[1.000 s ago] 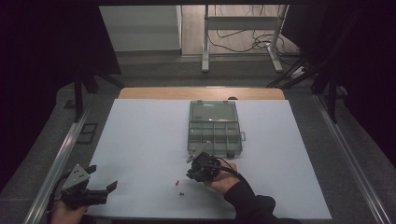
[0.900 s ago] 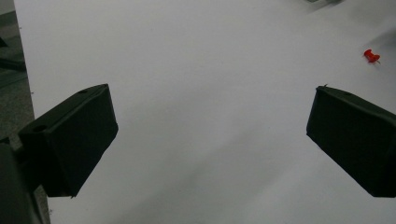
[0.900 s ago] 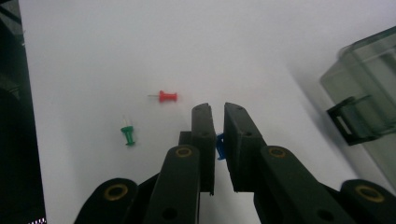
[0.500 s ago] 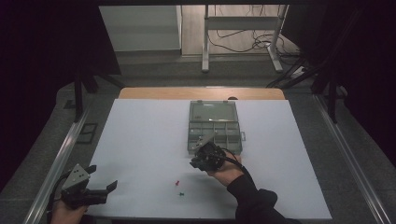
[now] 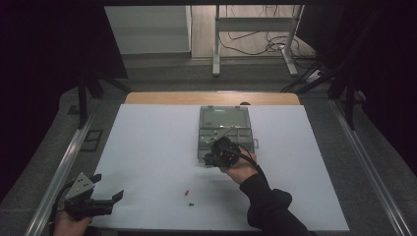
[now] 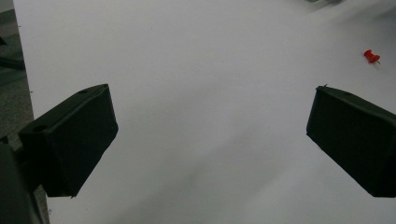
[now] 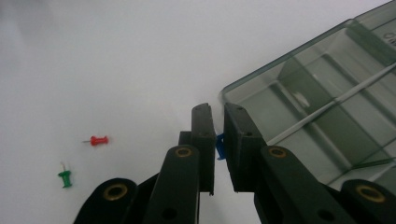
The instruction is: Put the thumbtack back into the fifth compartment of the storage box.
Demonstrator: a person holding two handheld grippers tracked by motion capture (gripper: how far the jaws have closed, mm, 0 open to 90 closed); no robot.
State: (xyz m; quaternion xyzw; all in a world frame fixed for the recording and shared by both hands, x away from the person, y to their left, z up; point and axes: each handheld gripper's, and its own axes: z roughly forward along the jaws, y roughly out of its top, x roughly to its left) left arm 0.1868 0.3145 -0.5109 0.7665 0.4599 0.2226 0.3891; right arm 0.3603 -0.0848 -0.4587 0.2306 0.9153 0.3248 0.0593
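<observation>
**At the box corner: blue pin pinched, two more loose on the table**

Over the near corner of the clear compartment box (image 7: 327, 116), the right gripper (image 7: 217, 140) has its jaws pulled together on a small blue pushpin (image 7: 219, 146). You can see just a sliver of blue plastic poking out between the two black jaws in the right gripper view, so it's clamped, not just sitting there. From the high view that same right gripper (image 5: 216, 155) sits right at the front left edge of the compartment box (image 5: 223, 123), with the person's hand and dark sleeve running back toward the bottom of the picture.

The box itself is a see-through organizer with dividers, lying about mid-table, toward the far side of the white table (image 5: 147, 147).

Two pins are lying loose on the table, close to the near edge: a red pushpin (image 5: 187, 192) and a green pushpin (image 5: 191, 203) just beside it, on the person's side of the red one. In the right gripper view they show off to the left of the jaws, red (image 7: 99, 140) above green (image 7: 65, 177), well apart from the box.

The left gripper (image 5: 105, 201) is way off at the near left corner of the table, jaws spread wide with nothing between them. Its own view has bare white table between the jaws and the red pushpin (image 6: 371, 56) far off at the upper right.
</observation>
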